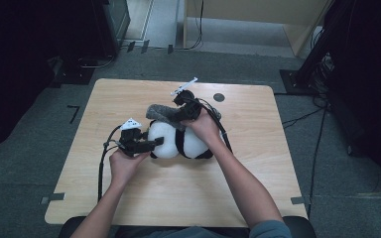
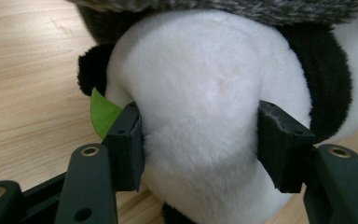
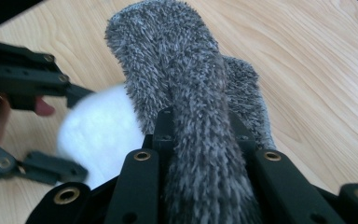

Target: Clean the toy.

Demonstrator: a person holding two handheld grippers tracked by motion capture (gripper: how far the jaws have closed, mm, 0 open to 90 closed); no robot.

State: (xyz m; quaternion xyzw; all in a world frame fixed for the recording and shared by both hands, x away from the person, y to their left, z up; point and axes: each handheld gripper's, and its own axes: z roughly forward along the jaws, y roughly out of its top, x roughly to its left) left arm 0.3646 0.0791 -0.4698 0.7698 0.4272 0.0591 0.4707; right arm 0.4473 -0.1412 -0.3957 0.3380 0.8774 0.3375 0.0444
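High view has my left gripper (image 1: 155, 142) clamped on the toy panda's (image 1: 166, 140) white end mid-table (image 1: 129, 198), my right gripper (image 3: 200, 126) pinching the grey sock (image 3: 186, 79) draped over it.

Readable text: none in any of the three views.
Counter (image 1: 129, 193): bare wood grain with no lettering, label or number.
Panda plush (image 2: 205, 107): plain white and black fur, with no tag lettering showing.
Green leaf (image 2: 103, 112): plain felt without print.
Grey fuzzy cloth (image 3: 191, 93): no label or brand showing.
Dark round mark (image 1: 219, 97): a plain spot on the counter, too small to tell whether anything is written on it.
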